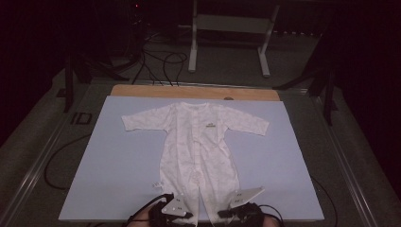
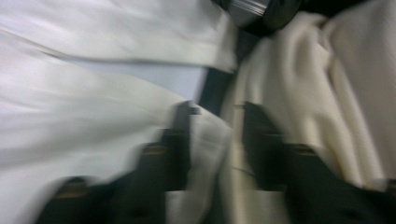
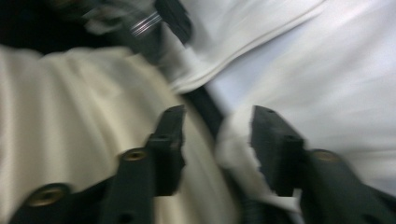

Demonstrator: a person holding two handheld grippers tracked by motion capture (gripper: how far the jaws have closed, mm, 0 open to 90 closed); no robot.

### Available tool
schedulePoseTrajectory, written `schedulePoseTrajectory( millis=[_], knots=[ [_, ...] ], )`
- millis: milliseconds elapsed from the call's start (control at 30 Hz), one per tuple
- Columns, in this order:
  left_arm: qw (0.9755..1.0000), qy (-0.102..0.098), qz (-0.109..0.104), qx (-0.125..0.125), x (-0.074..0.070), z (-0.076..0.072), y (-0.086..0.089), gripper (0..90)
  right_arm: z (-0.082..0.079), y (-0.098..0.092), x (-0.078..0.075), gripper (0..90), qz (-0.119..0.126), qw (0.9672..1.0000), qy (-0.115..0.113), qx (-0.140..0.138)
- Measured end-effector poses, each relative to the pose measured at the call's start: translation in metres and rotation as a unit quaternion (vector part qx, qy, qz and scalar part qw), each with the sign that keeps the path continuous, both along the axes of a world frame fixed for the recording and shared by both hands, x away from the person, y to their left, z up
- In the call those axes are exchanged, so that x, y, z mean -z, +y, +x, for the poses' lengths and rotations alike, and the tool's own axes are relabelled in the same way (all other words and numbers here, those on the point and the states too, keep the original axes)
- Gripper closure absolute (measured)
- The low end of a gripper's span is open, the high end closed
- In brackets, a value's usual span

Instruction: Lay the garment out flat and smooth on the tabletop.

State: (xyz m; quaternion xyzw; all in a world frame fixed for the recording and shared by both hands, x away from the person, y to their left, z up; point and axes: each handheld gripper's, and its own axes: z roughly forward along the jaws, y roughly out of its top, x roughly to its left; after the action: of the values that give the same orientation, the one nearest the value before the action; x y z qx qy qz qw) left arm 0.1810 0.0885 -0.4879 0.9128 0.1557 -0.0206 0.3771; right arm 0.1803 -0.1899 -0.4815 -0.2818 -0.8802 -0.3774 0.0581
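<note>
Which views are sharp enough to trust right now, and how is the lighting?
High view: dim, dark surroundings, but the baby romper on the blue mat reads clearly. Left gripper view: heavily motion-smeared. Right gripper view: blurred too, though the black jaws are fairly clear.

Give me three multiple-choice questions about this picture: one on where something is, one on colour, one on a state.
1. Where are both grippers?
A. at the near leg ends of the baby suit
B. at its sleeves
C. off the mat

2. What colour is the mat?
A. red
B. light blue
C. black

3. How does the suit lie?
A. folded in half
B. rolled up
C. spread flat

A: left gripper and right gripper sit at the baby suit's leg ends.
B: the mat is light blue.
C: sleeves and legs are spread out.
</note>
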Motion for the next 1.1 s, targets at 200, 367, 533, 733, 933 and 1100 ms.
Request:
schedulePoseTrajectory(
  millis=[200, 367, 533, 733, 933, 1100],
  knots=[
    [0.9946, -0.045, -0.034, -0.087, -0.020, 0.019, 0.044, 41.6, 0.033, -0.035, -0.014, 40.7, -0.007, 0.9934, -0.068, 0.092],
    [0.9869, -0.065, -0.067, -0.131, -0.016, 0.024, 0.068, 33.8, 0.051, -0.056, -0.007, 40.3, -0.012, 0.9863, -0.072, 0.148],
    [0.9772, -0.075, -0.100, -0.171, -0.009, 0.030, 0.082, 19.1, 0.042, -0.058, 0.002, 46.6, -0.029, 0.9898, -0.047, 0.132],
    [0.9716, -0.089, -0.108, -0.190, -0.007, 0.032, 0.089, 14.2, 0.021, -0.048, 0.016, 59.5, -0.034, 0.9945, -0.016, 0.098],
    [0.9600, -0.113, -0.129, -0.222, -0.004, 0.036, 0.093, 4.9, 0.006, -0.035, 0.026, 76.0, -0.086, 0.9887, -0.054, 0.111],
    [0.9562, -0.115, -0.132, -0.234, 0.001, 0.039, 0.094, 4.7, -0.001, -0.037, 0.023, 89.1, -0.081, 0.9867, -0.044, 0.133]
  ],
)
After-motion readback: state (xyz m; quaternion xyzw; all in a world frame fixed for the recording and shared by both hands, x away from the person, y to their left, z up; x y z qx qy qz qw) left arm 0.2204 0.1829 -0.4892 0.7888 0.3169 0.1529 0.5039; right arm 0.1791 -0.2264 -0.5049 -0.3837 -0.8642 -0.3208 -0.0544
